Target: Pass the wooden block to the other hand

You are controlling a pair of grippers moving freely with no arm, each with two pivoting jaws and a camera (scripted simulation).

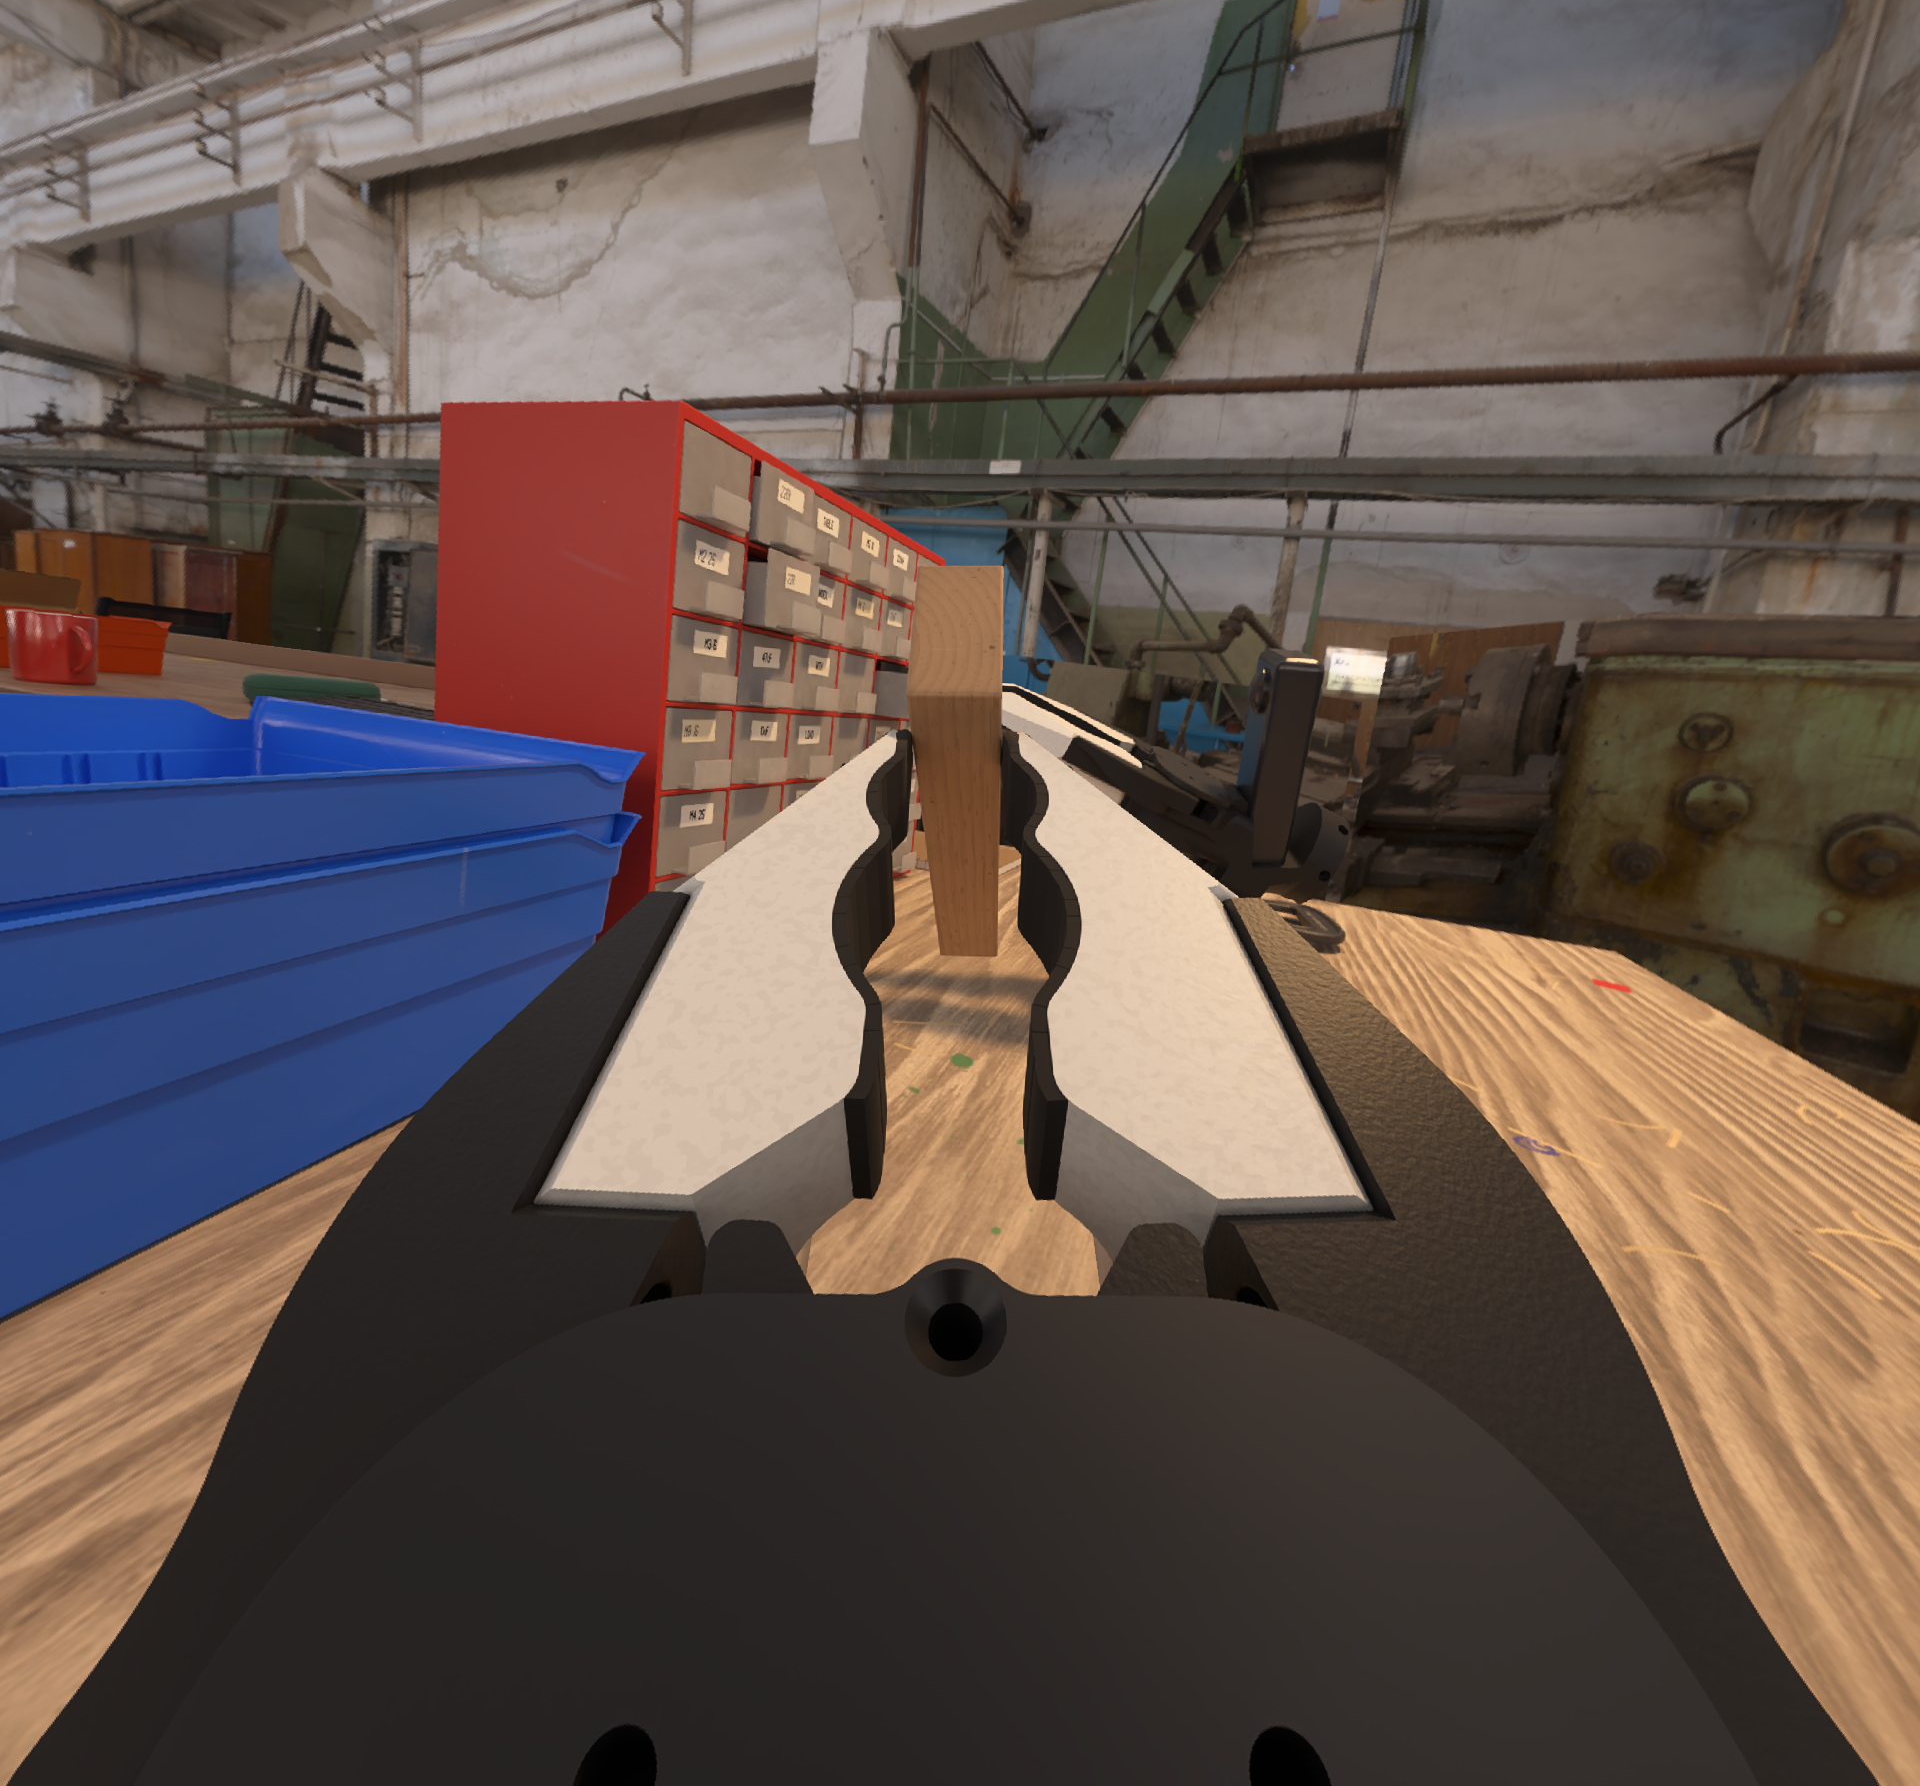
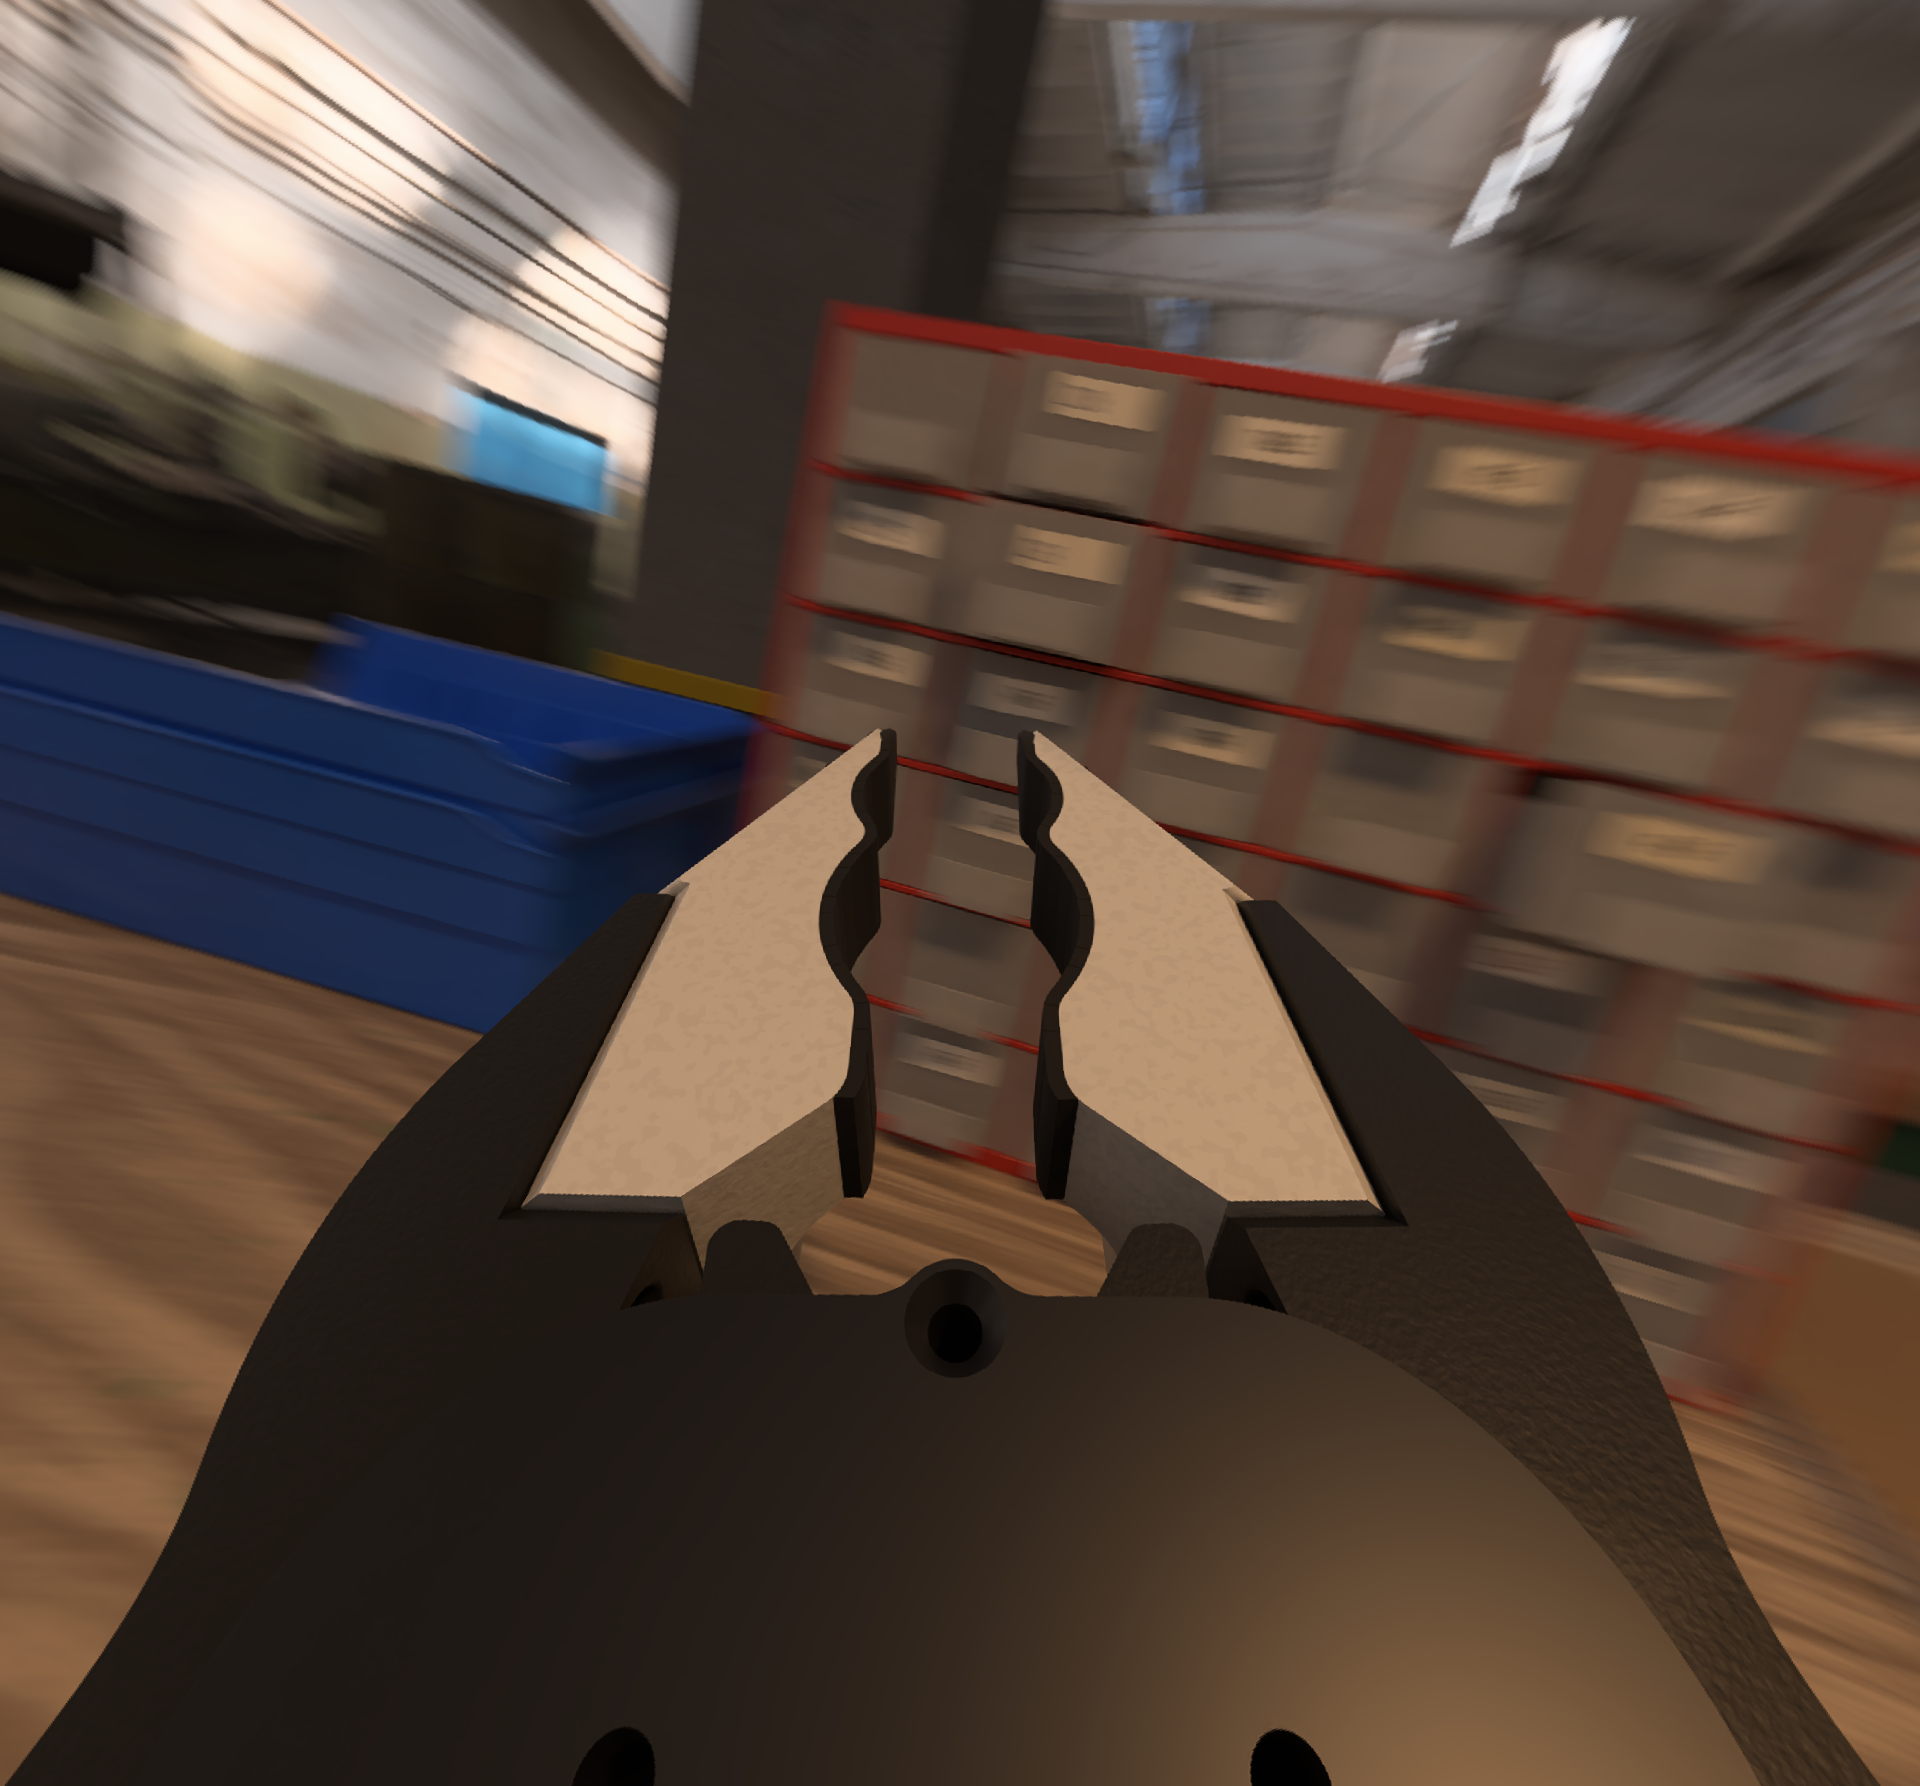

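The wooden block (image 1: 958, 656), a light upright plank, is pinched between the fingertips of my left gripper (image 1: 956, 749). Its lower end hangs just above the wooden table (image 1: 1558, 1165), with a shadow under it. The right gripper's body (image 1: 1257, 780) shows just behind and to the right of the block in the left wrist view, and one white finger (image 1: 1049, 710) of it reaches toward the block. In the right wrist view my right gripper (image 2: 956, 749) is open with nothing between its fingers. That view is blurred and the block does not show in it.
A red drawer cabinet (image 1: 561, 635) stands behind the block and fills the right of the right wrist view (image 2: 1403, 697). Stacked blue bins (image 1: 291, 905) sit on the left. A red mug (image 1: 52, 645) stands far left. Old green machinery (image 1: 1745, 832) lies beyond the table's right edge.
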